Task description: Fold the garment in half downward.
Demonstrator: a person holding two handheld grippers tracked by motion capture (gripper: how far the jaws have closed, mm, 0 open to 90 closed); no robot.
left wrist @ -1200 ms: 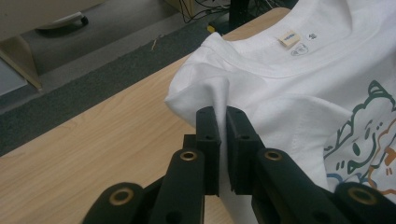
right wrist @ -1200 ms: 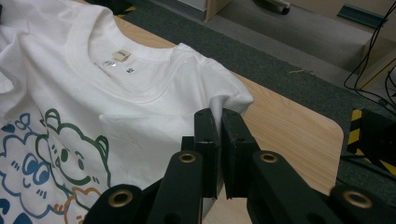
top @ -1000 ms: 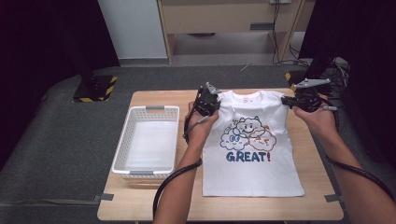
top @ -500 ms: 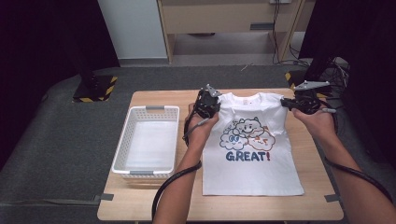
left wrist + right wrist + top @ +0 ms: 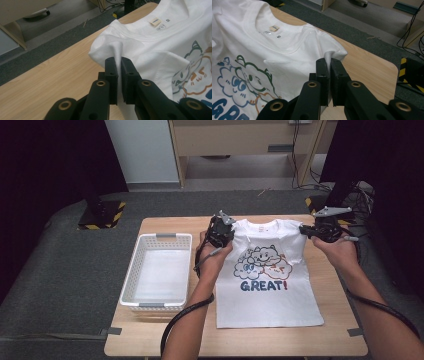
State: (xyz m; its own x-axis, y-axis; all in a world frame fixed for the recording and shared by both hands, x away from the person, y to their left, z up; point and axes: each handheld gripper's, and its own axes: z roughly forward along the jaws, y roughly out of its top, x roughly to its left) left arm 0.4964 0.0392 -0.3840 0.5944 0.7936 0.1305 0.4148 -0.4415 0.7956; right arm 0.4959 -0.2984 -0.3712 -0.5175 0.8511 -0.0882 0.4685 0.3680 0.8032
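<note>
White T-shirt lies print-up on the desk, collar at the far end, hem toward the person. Cartoon print with "GREAT!" sits mid-chest, between the two tools. Both sleeves are folded in over the chest.

Left tool is clamped shut on a pinch of white fabric at the shirt's left shoulder; in the left gripper view the cloth bunches up just ahead of the jaw tips, collar label farther ahead and to the right. In the high view the left tool sits at the shirt's upper left corner.

Right tool is clamped shut on the fabric at the right shoulder fold; collar label lies ahead and to its left, bare desk edge to its right. In the high view the right tool is at the shirt's upper right corner.

White basket stands on the desk left of the left tool, apart from the shirt.

Versus the earlier frames: no visible change. Both tools stay in place at the shoulders with the same grip, shirt and basket unmoved.
</note>
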